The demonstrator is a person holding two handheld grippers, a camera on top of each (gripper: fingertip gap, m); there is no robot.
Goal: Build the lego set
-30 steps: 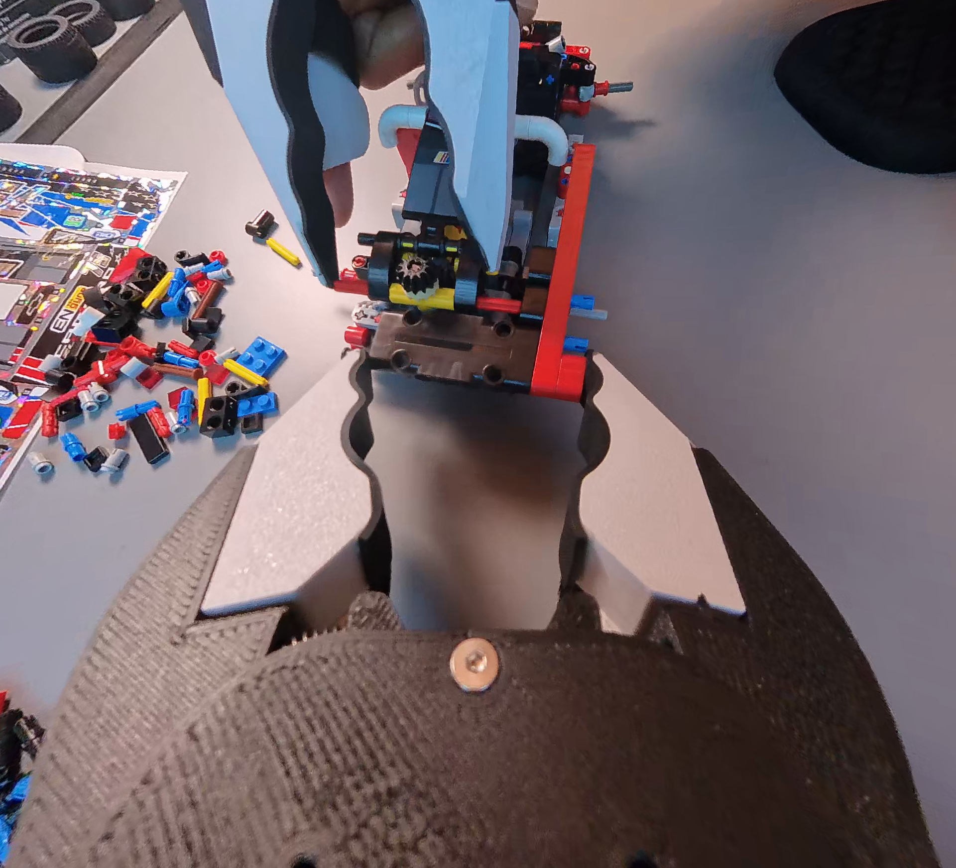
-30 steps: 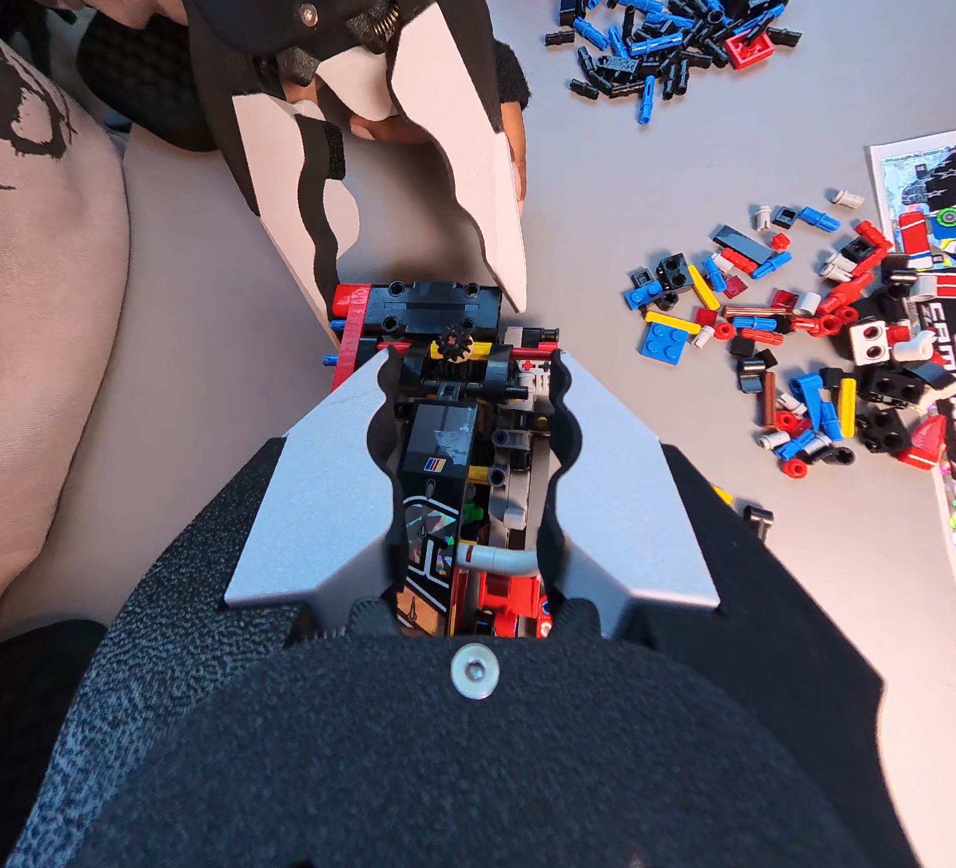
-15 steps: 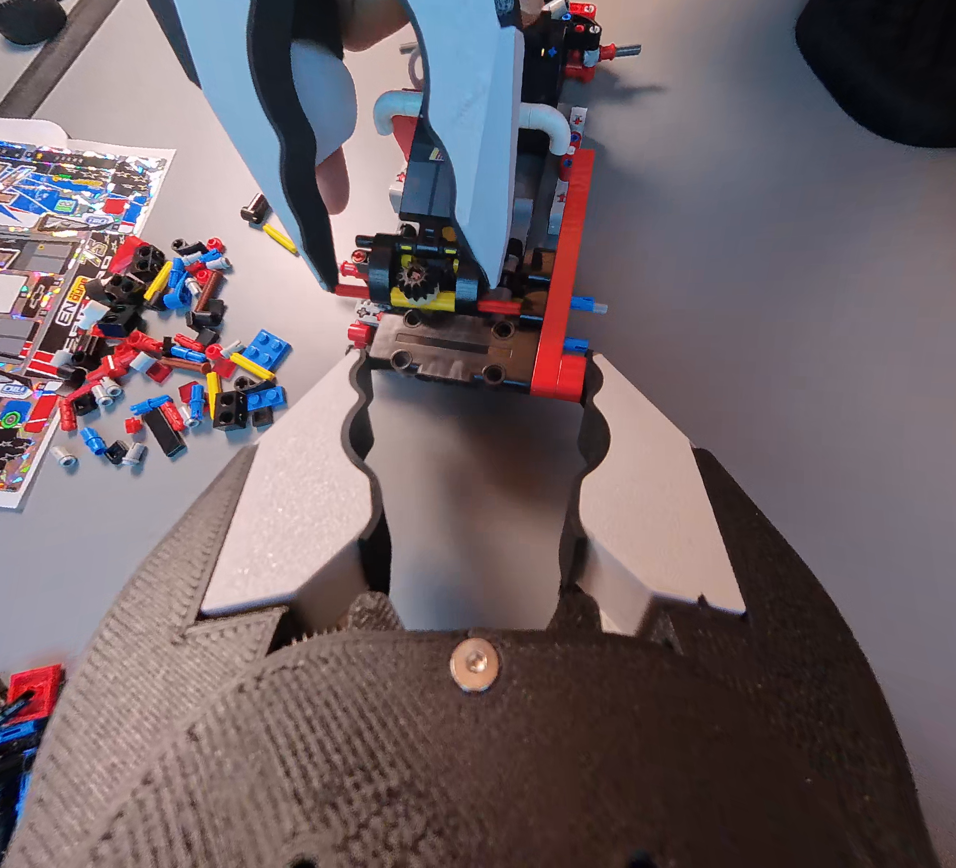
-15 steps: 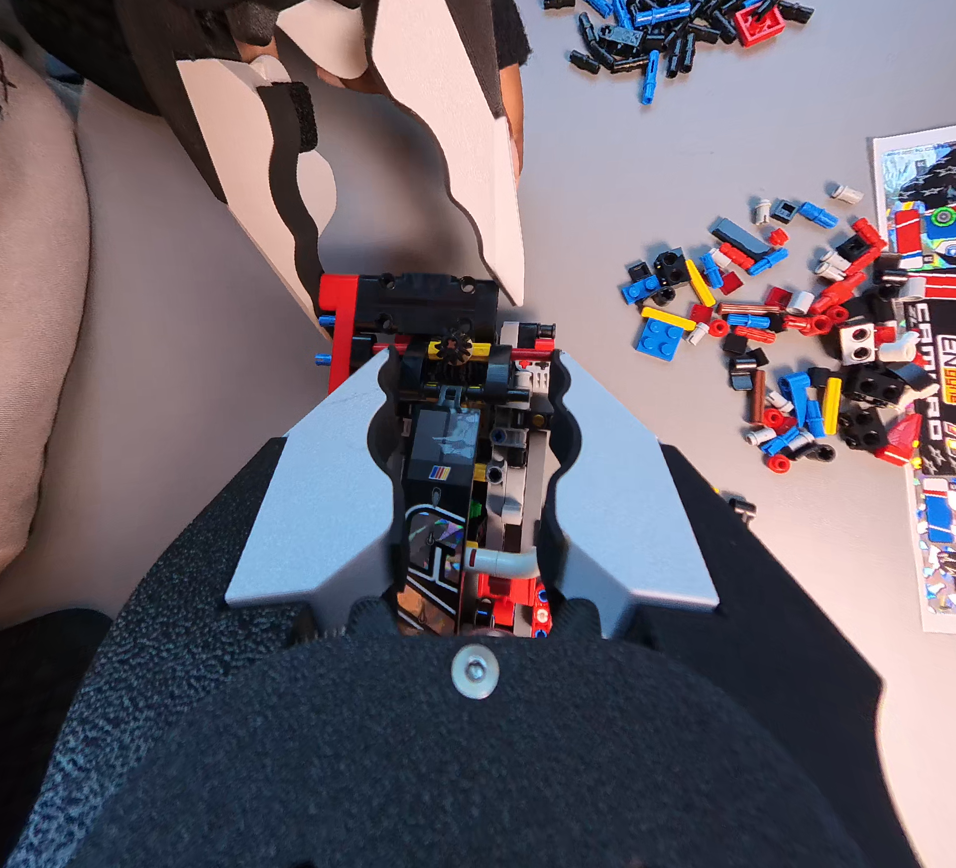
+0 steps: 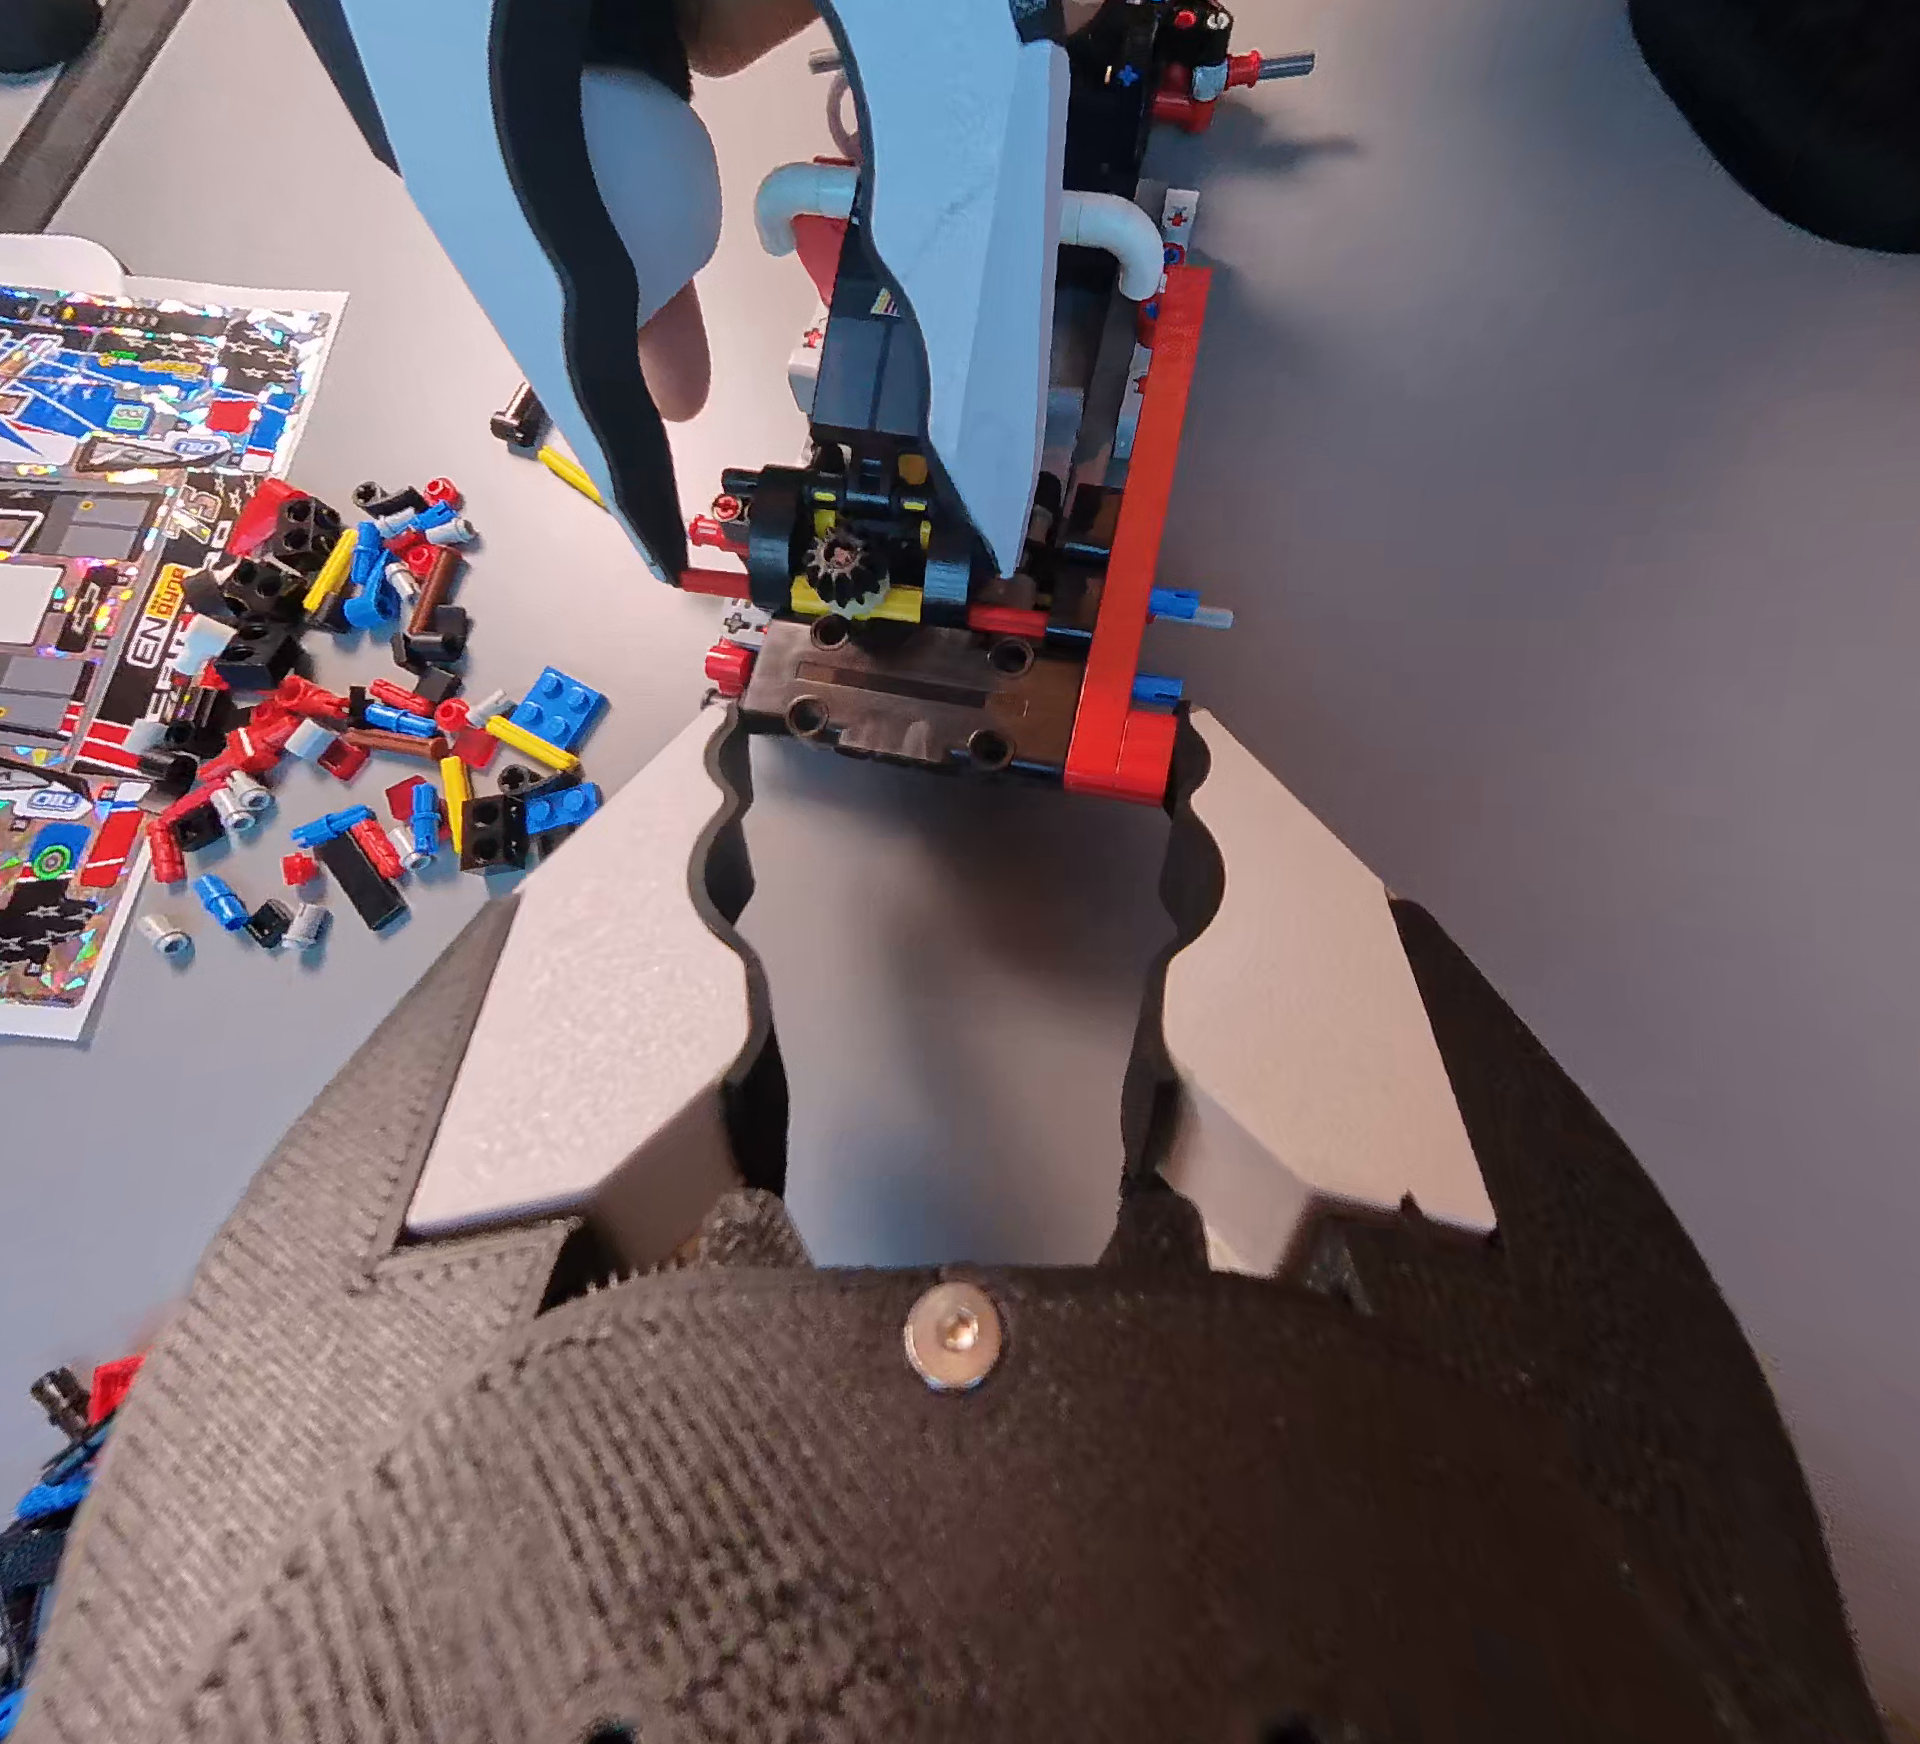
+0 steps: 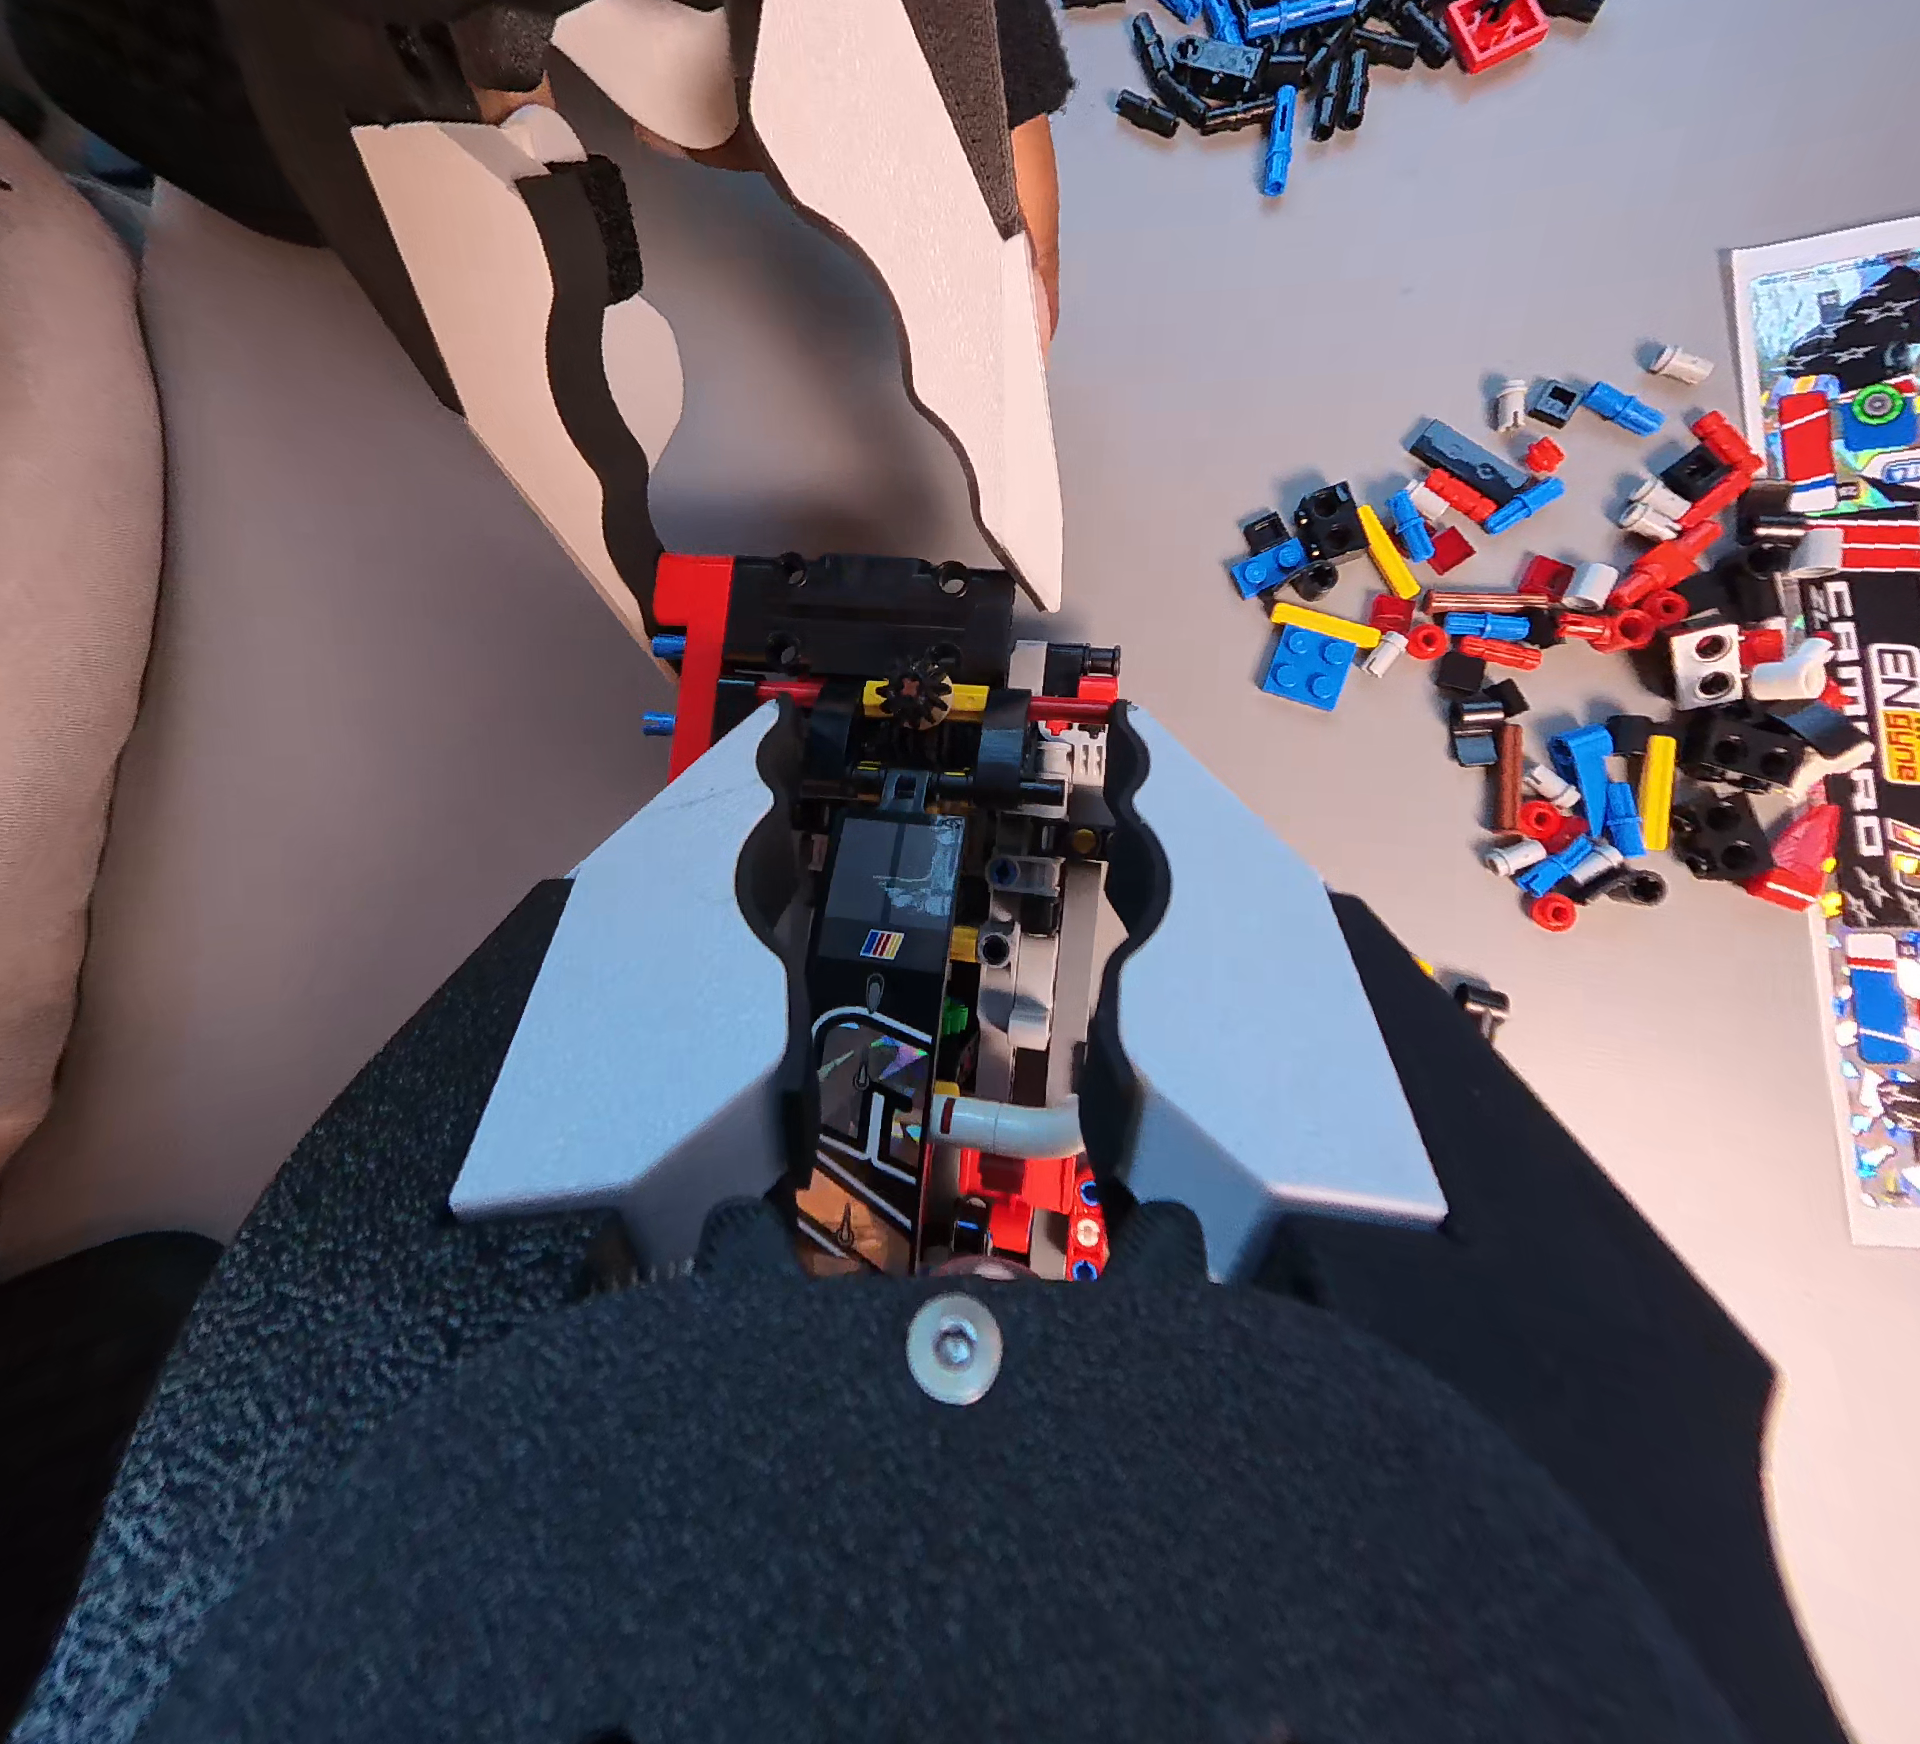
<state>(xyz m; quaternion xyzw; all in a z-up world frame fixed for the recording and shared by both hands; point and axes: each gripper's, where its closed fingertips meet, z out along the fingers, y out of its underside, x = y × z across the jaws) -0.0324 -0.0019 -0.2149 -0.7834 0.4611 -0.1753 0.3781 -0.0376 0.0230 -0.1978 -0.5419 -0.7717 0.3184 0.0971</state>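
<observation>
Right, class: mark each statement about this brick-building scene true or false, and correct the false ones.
1. The right gripper straddles the partly built black and red brick car. True.
2. The left gripper is shut tight on a yellow rod. False: its jaws stand wide, at the car's black end plate.
3. A small black gear sits on the car's red cross axle. True.
4. The loose mixed-colour pieces lie in a tray. False: they lie on the bare grey table.
5. A glittery sticker sheet lies flat on the table. True.
</observation>
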